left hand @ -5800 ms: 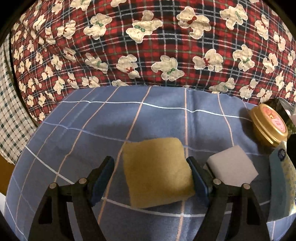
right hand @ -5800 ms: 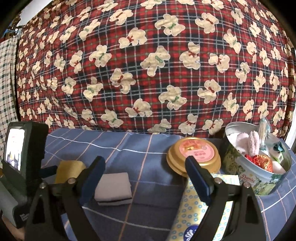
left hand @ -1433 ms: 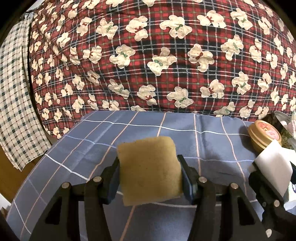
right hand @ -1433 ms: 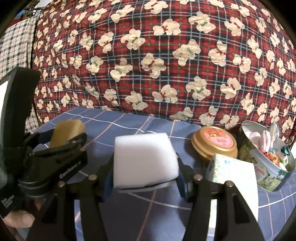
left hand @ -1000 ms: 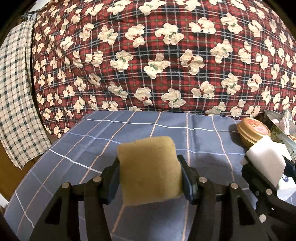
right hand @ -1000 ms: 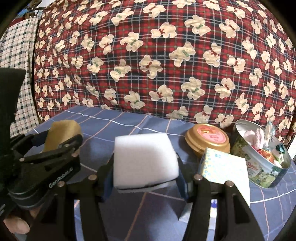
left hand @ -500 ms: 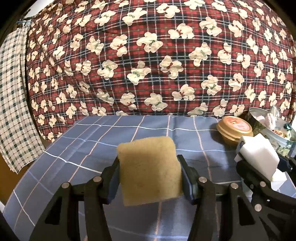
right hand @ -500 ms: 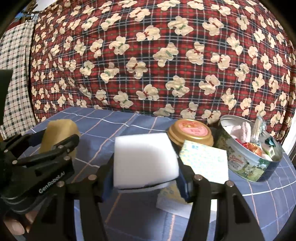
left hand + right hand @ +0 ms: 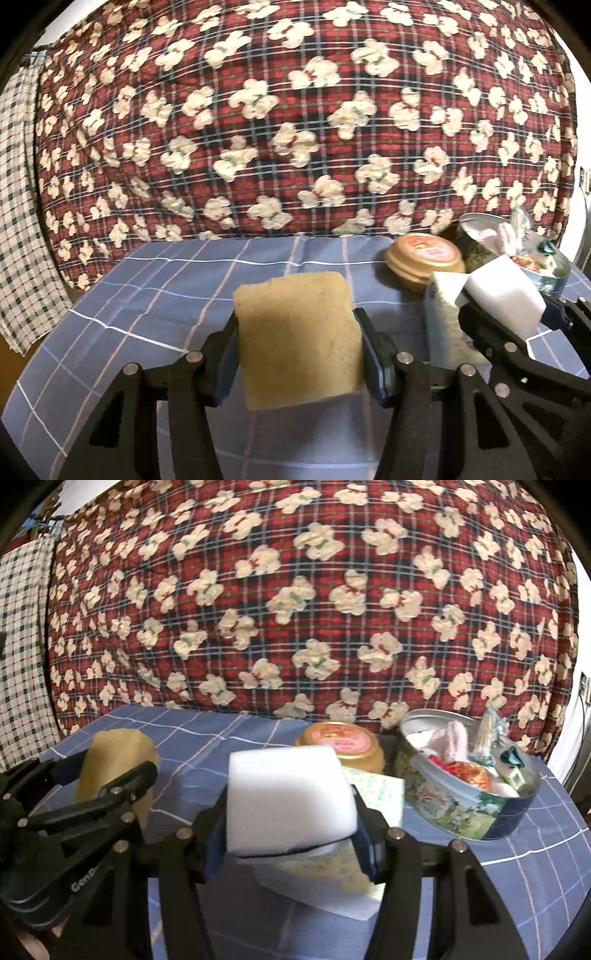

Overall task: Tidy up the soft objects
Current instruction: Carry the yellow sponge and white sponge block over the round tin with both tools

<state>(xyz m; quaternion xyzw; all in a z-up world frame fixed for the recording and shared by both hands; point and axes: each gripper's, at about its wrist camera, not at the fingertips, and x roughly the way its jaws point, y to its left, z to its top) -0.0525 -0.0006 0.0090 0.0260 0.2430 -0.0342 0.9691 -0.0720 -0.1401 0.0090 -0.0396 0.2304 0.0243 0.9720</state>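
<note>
Yellow sponge [image 9: 297, 339] sits clamped in the left gripper [image 9: 298, 360] jaws, white sponge [image 9: 288, 799] in the right gripper [image 9: 290, 834].

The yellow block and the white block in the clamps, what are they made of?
Yellow block: apparently sponge foam, matte, with a rough, pitted face.
White block: looks like fine dense foam, maybe melamine; smooth, matte, with no visible pores and soft corners.

The blue checked cloth [image 9: 177, 295] lies bare on the left side, open for a hand to pass. On the right, the gold lid [image 9: 338, 744], the tissue pack [image 9: 380, 794] and the full tin [image 9: 461, 805] crowd together, and the red bear quilt [image 9: 295, 590] walls off the back.
</note>
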